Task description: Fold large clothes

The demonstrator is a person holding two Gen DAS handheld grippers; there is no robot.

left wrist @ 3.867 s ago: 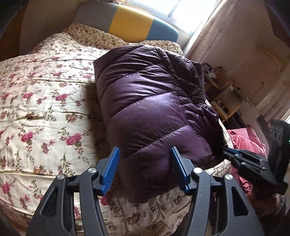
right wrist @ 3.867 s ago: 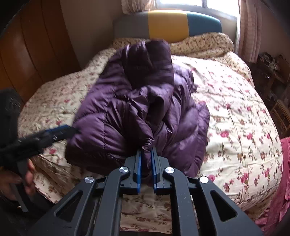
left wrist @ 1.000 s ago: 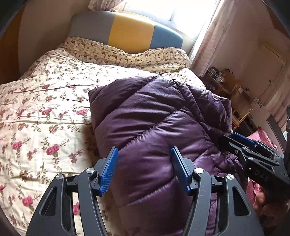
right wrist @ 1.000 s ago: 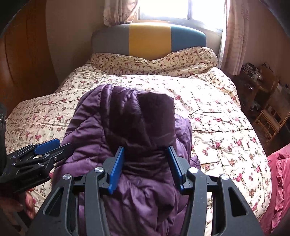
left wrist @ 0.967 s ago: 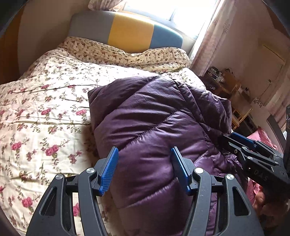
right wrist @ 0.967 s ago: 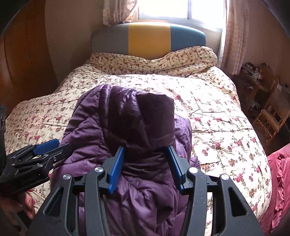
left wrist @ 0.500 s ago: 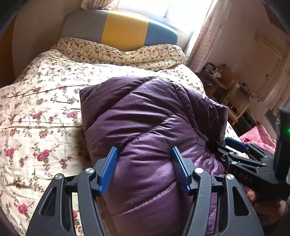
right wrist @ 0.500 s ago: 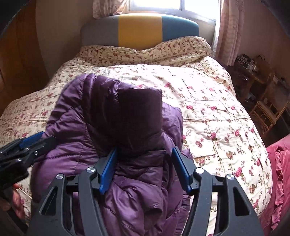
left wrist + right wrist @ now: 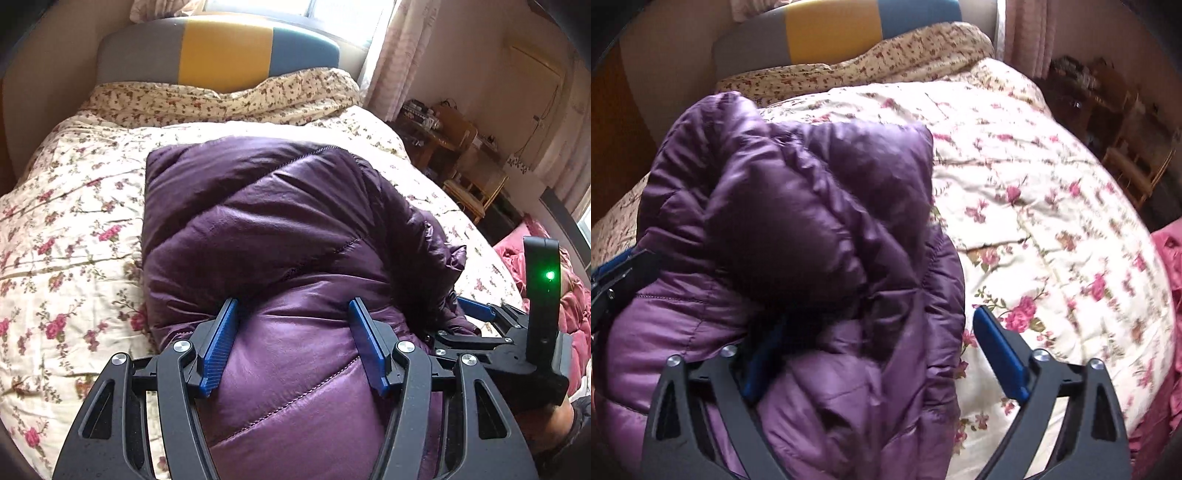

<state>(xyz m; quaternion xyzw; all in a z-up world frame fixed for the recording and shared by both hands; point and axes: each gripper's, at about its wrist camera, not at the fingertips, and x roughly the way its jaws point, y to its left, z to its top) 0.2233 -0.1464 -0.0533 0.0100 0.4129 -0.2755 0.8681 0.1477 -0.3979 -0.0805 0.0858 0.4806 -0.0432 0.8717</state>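
Since a second ago: closer in over purple down jacket, bundled on floral quilt. Left gripper splayed, pressing bulk. Right gripper gaping, apparently straddling the hem. Pinch all layers; squeeze air before folding.

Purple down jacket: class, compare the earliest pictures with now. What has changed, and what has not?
The right gripper, earlier shut on a fold, has let go and is open. The purple down jacket now lies as a compact bundle. The left gripper stays open; the floral quilt is unchanged.
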